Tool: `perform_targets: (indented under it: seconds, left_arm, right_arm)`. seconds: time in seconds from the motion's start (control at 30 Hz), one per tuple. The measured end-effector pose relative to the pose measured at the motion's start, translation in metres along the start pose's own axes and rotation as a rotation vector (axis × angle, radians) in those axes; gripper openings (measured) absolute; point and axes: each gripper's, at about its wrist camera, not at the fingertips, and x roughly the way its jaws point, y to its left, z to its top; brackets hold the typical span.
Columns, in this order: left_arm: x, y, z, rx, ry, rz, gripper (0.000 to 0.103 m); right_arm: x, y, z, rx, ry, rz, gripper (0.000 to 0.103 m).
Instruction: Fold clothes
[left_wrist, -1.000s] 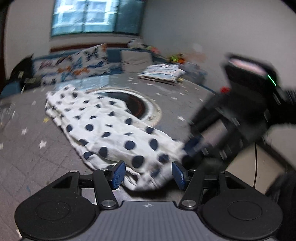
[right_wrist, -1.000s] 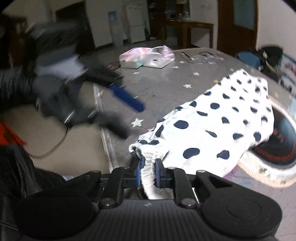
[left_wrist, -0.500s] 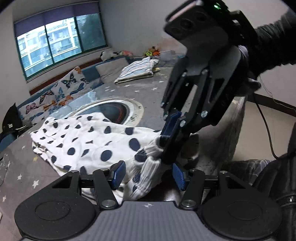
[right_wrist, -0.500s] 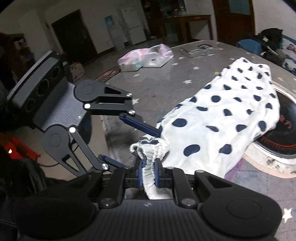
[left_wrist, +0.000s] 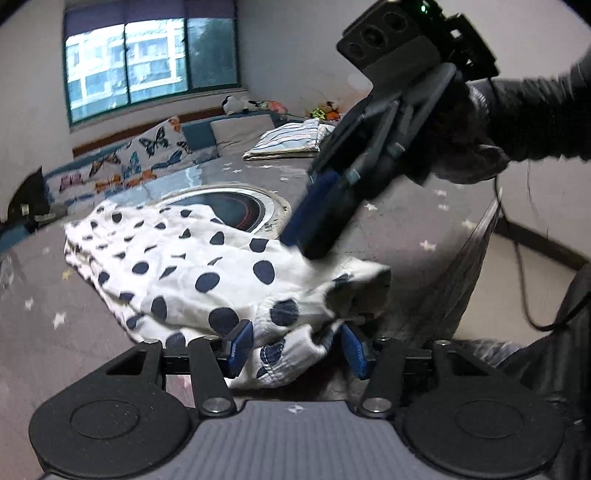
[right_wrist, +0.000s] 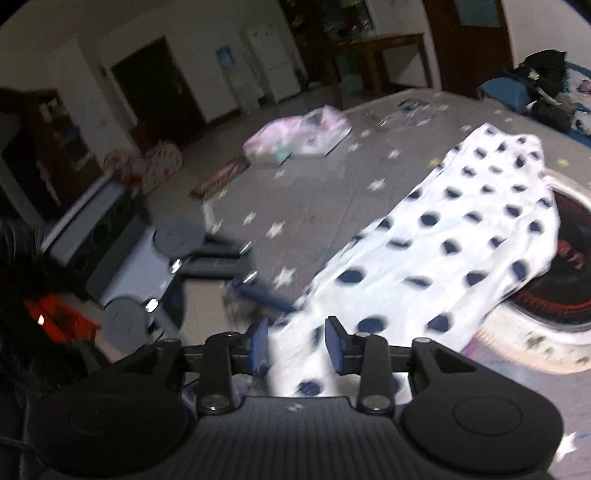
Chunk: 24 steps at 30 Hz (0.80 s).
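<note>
A white garment with dark blue dots (left_wrist: 192, 266) lies spread on the grey star-patterned surface (left_wrist: 406, 229). Its near hem sits bunched between the blue pads of my left gripper (left_wrist: 297, 349), whose jaws are closing. The right pad stands clear of the cloth. My right gripper (left_wrist: 314, 236) hangs blurred just above the same corner. In the right wrist view the garment (right_wrist: 461, 240) runs up to my right gripper (right_wrist: 297, 347). Its jaws are opening, with cloth between the pads but no pinch. The left gripper (right_wrist: 251, 273) shows blurred at the left.
Under the far side of the garment lies a round mat with a dark centre (left_wrist: 236, 210). A folded striped cloth (left_wrist: 288, 142) and butterfly cushions (left_wrist: 147, 155) sit at the back. A pink-white bag (right_wrist: 295, 138) lies farther off. The surface edge (left_wrist: 484, 236) drops to the floor.
The right gripper's pads, pinched on the gathered hem before, have spread apart and the cloth hangs loose between them. The left gripper has sunk a little toward the hem.
</note>
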Motion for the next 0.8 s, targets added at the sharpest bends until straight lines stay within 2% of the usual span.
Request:
perform_targets:
  seconds: [0.1,0.2,0.27,0.43,0.57,0.7,0.8]
  left_arm:
    - [-0.011,0.010,0.002,-0.118,-0.008,-0.003,0.057]
    - [-0.022,0.024,0.005,-0.274,-0.011,0.019,0.062]
    - [-0.025,0.030,0.008,-0.385,-0.002,0.063,0.071]
    - [-0.009,0.043,0.011,-0.635,0.044,0.142,0.073]
    - [0.001,0.044,0.011,-0.682,0.060,0.236,0.072]
    - [0.010,0.043,0.012,-0.693,0.090,0.234,0.071]
    - [0.020,0.043,0.011,-0.691,0.117,0.204,0.063]
  right_arm:
    - [-0.009,-0.019,0.014,0.038,-0.052,-0.076,0.034]
    - [-0.008,-0.045,0.030,0.083,-0.079,-0.195,0.035]
    - [-0.002,-0.067,0.041,0.121,-0.088,-0.248,0.037]
    - [0.019,-0.122,0.065,0.194,-0.102,-0.337,0.040]
    - [0.043,-0.165,0.085,0.251,-0.108,-0.377,0.041]
    - [0.064,-0.194,0.102,0.273,-0.105,-0.405,0.049]
    - [0.078,-0.210,0.114,0.281,-0.102,-0.418,0.050]
